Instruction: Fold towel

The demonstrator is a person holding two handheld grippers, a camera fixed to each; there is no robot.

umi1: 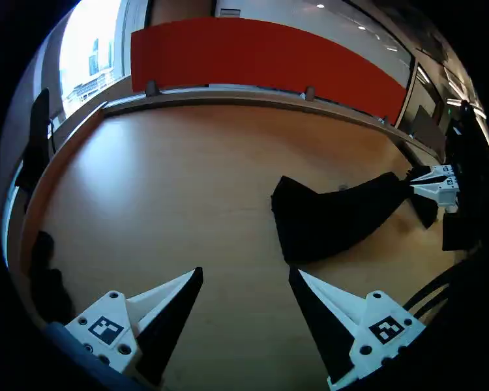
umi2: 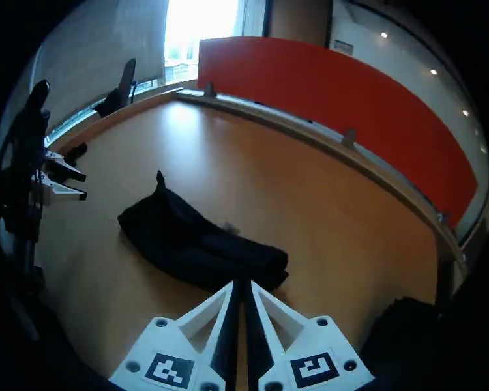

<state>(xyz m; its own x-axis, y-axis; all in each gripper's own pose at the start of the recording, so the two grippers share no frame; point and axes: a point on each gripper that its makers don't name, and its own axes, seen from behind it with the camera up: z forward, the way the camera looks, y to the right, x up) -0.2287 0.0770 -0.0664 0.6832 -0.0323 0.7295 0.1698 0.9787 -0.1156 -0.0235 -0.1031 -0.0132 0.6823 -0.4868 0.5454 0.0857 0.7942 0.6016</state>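
Light wooden table (umi1: pixel 179 195), black towel (umi1: pixel 329 221) bunched on it, red divider (umi1: pixel 244 58) along far edge

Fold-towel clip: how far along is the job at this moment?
Early stage. Done: no neat fold shows; the black towel lies bunched on the wooden table. In hand: the right tool is shut on one end, with the cloth drawn to a point there. The left tool is open, apart from the towel. Left: probably grip another corner, spread it flat, then make every fold.
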